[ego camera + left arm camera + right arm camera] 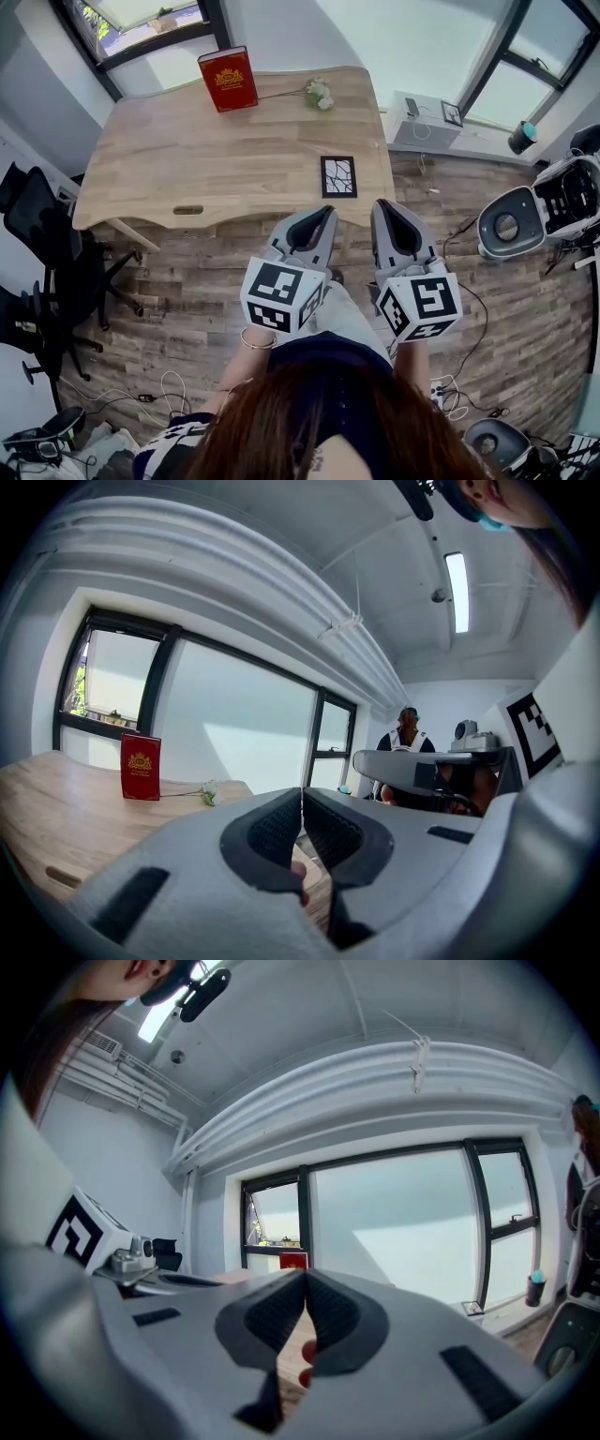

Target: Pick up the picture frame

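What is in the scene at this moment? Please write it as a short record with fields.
picture frame: lies on the table, near its front edge, untouched
left gripper: jaws together, nothing between them, short of the table
right gripper: jaws together, nothing between them, beside the left one
red book: stands upright near the far edge
white flower: lies to the right of the book, apart from it
task state: frame not yet picked up

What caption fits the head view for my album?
Left gripper and right gripper, both shut, hover short of the table where the picture frame lies.
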`<state>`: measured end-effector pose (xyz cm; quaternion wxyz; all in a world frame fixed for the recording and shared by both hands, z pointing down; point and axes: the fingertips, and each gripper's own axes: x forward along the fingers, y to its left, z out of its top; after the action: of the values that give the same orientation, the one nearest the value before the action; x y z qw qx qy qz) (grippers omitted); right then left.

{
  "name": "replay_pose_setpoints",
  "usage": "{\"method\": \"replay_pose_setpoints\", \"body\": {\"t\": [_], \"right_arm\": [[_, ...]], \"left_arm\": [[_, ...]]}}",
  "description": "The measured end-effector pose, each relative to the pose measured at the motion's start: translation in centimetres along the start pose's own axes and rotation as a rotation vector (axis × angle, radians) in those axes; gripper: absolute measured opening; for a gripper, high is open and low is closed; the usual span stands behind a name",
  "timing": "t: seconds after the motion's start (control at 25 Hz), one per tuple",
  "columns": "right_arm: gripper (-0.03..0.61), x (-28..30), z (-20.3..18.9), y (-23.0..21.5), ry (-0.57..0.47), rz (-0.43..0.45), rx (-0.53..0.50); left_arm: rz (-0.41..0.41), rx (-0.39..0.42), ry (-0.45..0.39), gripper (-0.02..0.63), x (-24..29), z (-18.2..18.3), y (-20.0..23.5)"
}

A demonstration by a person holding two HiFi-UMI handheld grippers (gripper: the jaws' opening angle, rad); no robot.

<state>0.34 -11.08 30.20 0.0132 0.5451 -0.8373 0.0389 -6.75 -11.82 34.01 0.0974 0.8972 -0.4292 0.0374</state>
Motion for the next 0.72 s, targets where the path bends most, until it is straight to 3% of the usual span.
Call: {"method": "replay_pose_setpoints", "body": {"t": [0.72], "right_arm": [[0.026, 6.3, 0.1, -5.3, 0.019, -0.009, 0.017]], "left_arm": [[0.001, 0.003, 0.032, 0.031, 7.3, 1.1, 3.6]]}}
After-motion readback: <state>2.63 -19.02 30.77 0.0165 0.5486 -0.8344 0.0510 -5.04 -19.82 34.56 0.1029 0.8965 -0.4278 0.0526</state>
